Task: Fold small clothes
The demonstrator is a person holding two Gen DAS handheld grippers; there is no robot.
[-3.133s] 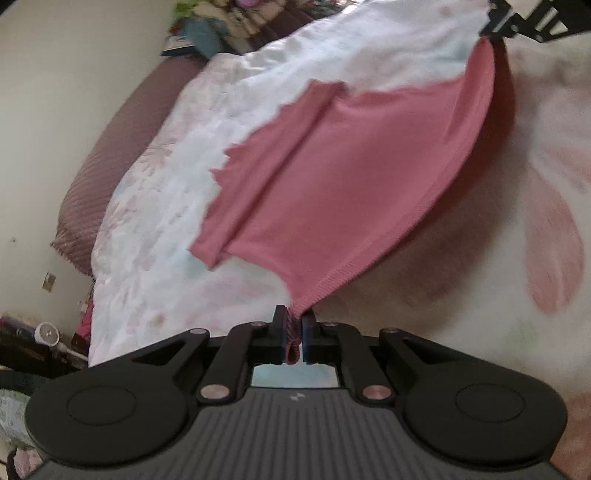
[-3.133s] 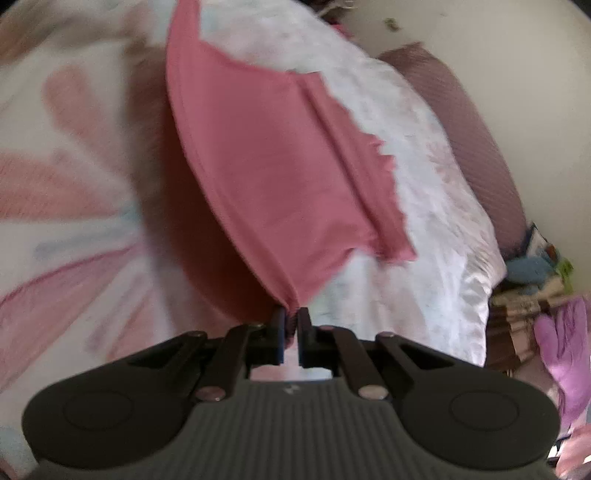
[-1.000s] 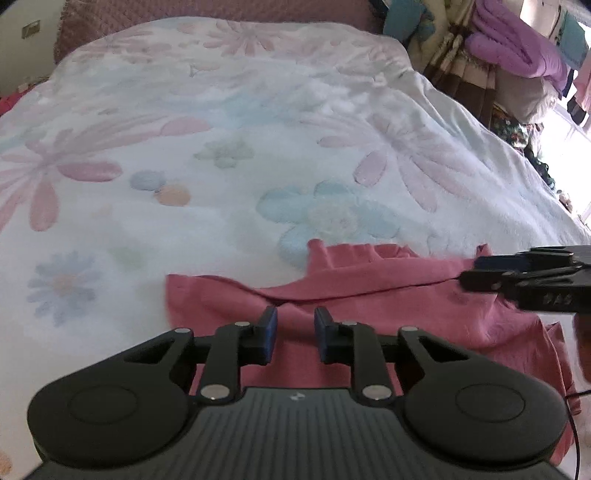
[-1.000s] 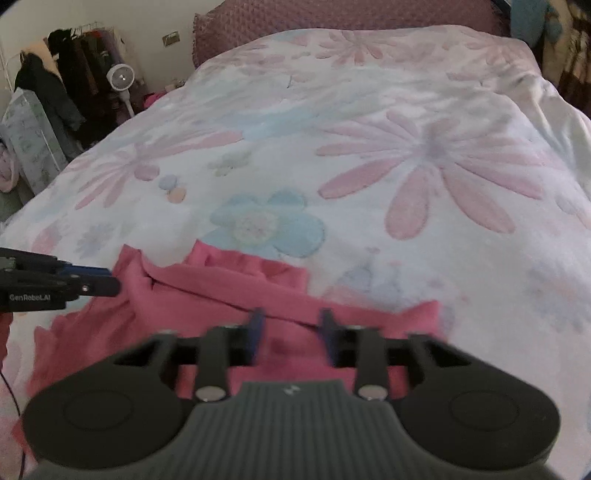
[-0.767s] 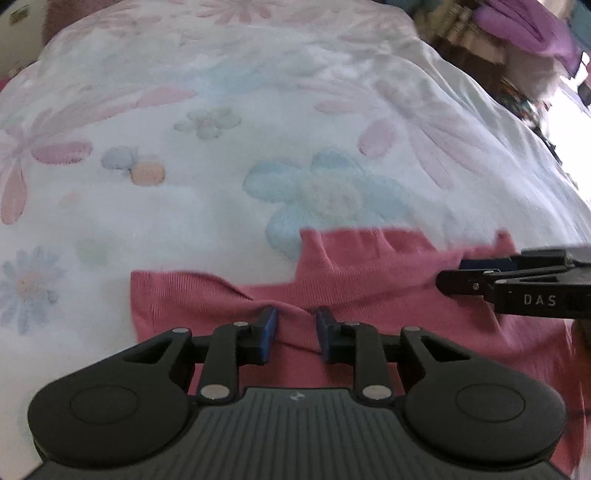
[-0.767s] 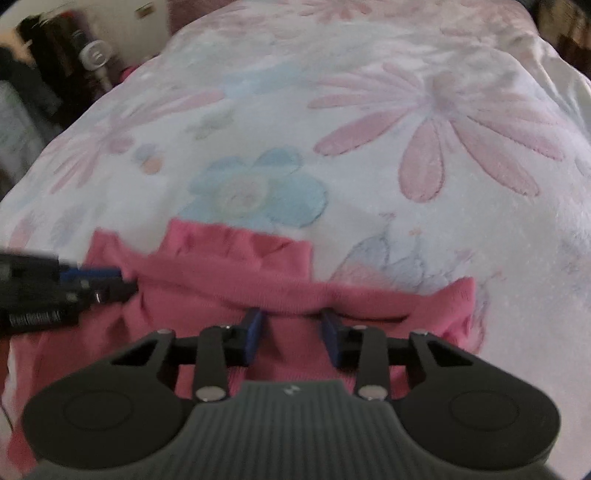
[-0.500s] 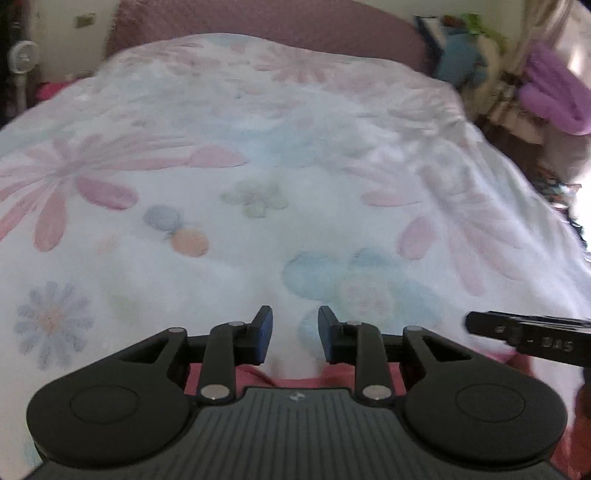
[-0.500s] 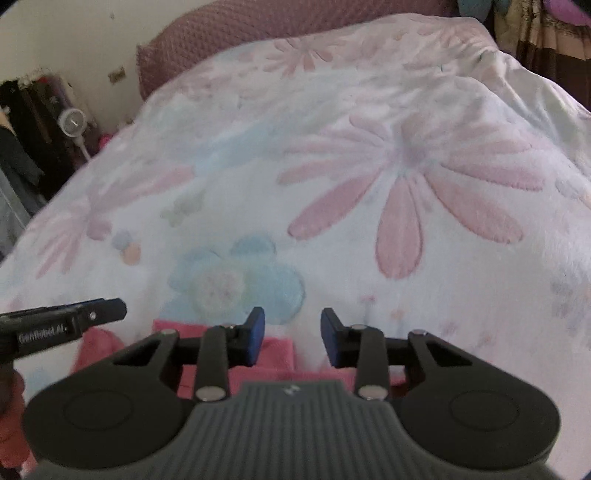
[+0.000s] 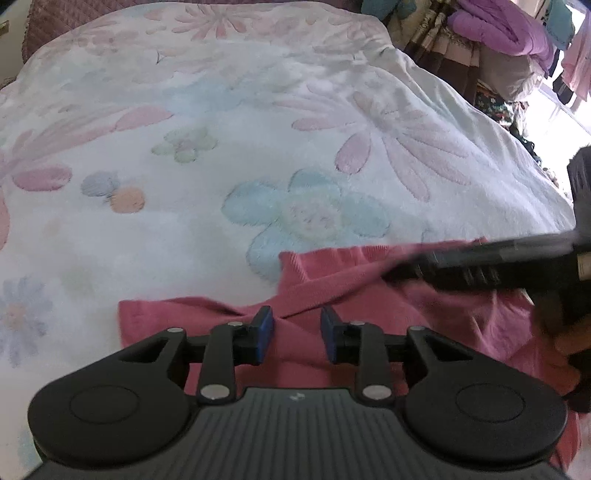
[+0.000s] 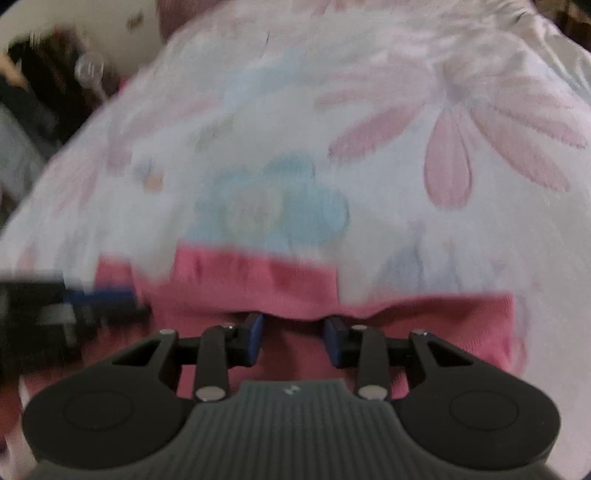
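Note:
A pink knit garment (image 9: 369,295) lies rumpled on the floral blanket, with a folded band running across its top edge. My left gripper (image 9: 295,334) hovers just above its left part. The jaws are opening, and the band passes below the gap, clear of the blue pads. In the right wrist view, which is blurred, the garment (image 10: 258,284) fills the lower middle. My right gripper (image 10: 293,338) stands open over its top edge, nothing pinched. Each gripper shows in the other's view: the right gripper (image 9: 406,269) from the right, the left gripper (image 10: 99,295) from the left.
The bed's white blanket (image 9: 258,147) with pink and blue flowers stretches ahead. A purple headboard (image 9: 74,22) is at the far end. Piled clothes (image 9: 498,33) crowd the bed's right side. A fan (image 10: 88,68) and dark hanging clothes stand off the left side.
The garment, held up stretched between both shut grippers three seconds ago, now lies on the bed, released. Both grippers have dipped back toward its top edge, and the right jaws have narrowed.

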